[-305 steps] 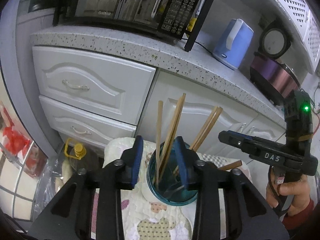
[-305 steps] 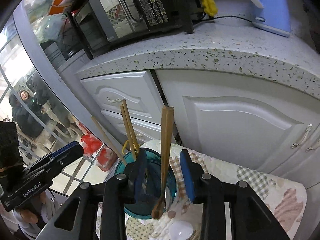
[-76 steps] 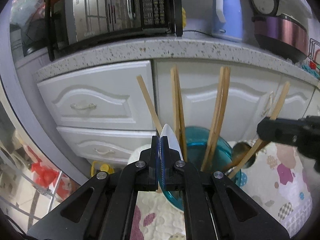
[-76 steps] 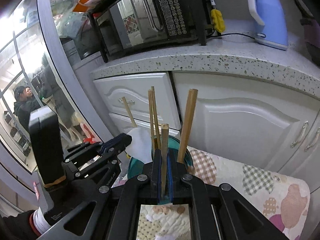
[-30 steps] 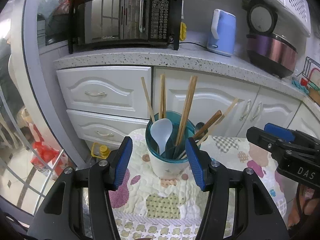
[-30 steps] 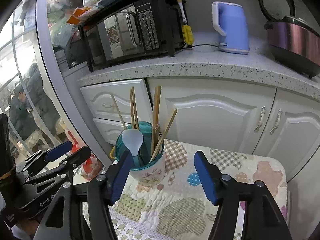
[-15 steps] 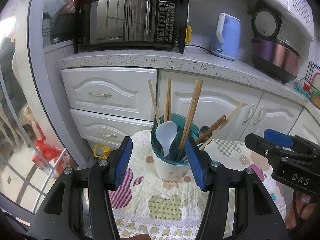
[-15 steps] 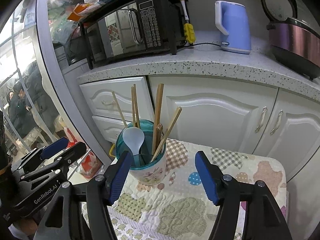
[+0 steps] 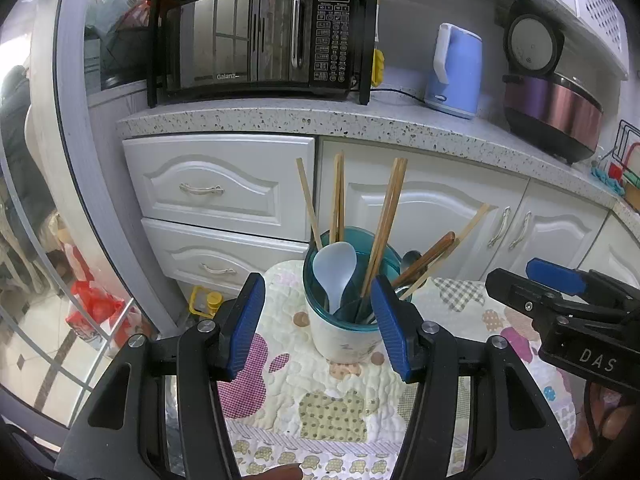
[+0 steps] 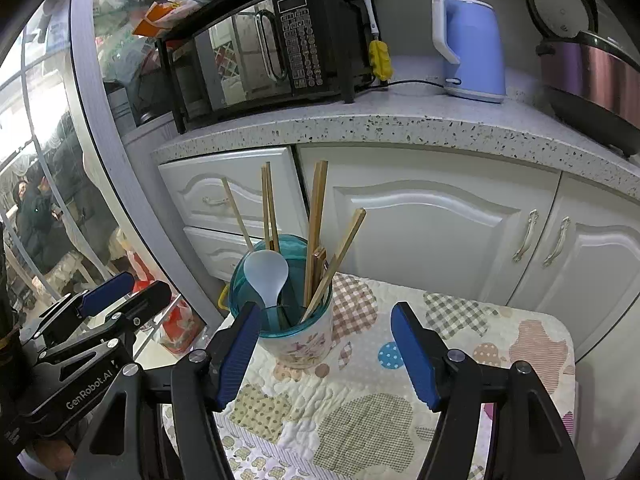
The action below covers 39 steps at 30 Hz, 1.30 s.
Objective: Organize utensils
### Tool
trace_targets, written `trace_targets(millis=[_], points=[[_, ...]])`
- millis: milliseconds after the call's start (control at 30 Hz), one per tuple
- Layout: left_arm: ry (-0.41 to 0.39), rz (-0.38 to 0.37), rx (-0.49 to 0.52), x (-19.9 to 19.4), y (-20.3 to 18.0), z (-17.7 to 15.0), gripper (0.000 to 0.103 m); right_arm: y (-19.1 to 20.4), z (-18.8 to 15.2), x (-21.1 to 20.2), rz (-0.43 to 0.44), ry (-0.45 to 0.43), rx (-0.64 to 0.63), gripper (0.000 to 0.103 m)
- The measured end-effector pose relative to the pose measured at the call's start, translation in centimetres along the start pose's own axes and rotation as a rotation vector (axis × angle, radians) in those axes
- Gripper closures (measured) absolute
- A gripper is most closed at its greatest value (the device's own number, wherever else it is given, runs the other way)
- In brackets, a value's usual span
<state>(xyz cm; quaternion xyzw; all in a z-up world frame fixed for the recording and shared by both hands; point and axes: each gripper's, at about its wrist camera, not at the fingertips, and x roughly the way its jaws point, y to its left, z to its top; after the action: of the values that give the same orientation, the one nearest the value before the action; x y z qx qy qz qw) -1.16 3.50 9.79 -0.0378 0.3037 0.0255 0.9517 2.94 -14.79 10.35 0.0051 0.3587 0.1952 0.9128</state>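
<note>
Both grippers empty, left gripper (image 9: pixel 320 328) and right gripper (image 10: pixel 326 350) spread wide just short of the utensil cup (image 10: pixel 298 320) on the quilted mat (image 10: pixel 360 420), chopsticks (image 9: pixel 386 224) and white spoon (image 9: pixel 334 268) standing inside; looks finished, so back straight off without clipping the sticks.

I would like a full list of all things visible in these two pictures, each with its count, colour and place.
utensil cup: 1, white with teal rim, on the quilted mat
chopsticks: several, wooden, standing in the cup
plastic spoon: 1, white, in the cup
brown-handled spoon: 1, leaning out of the cup to the right
quilted mat: 1, cream with patches, under the cup
microwave: 1, black, on the counter
kettle: 1, blue, on the counter
rice cooker: 1, purple, counter right
cabinets: white, below the counter
left gripper: jaws open, empty
right gripper: jaws open, empty
</note>
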Motion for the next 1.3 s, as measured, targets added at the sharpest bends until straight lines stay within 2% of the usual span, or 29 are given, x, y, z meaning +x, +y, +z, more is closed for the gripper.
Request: trace_targets(millis=[1300], points=[[0.013,-0.008,-0.007,0.26,0.43,-0.28,0.048,0.68,-0.28,1.01,0.009,0.030,-0.016,0.037]])
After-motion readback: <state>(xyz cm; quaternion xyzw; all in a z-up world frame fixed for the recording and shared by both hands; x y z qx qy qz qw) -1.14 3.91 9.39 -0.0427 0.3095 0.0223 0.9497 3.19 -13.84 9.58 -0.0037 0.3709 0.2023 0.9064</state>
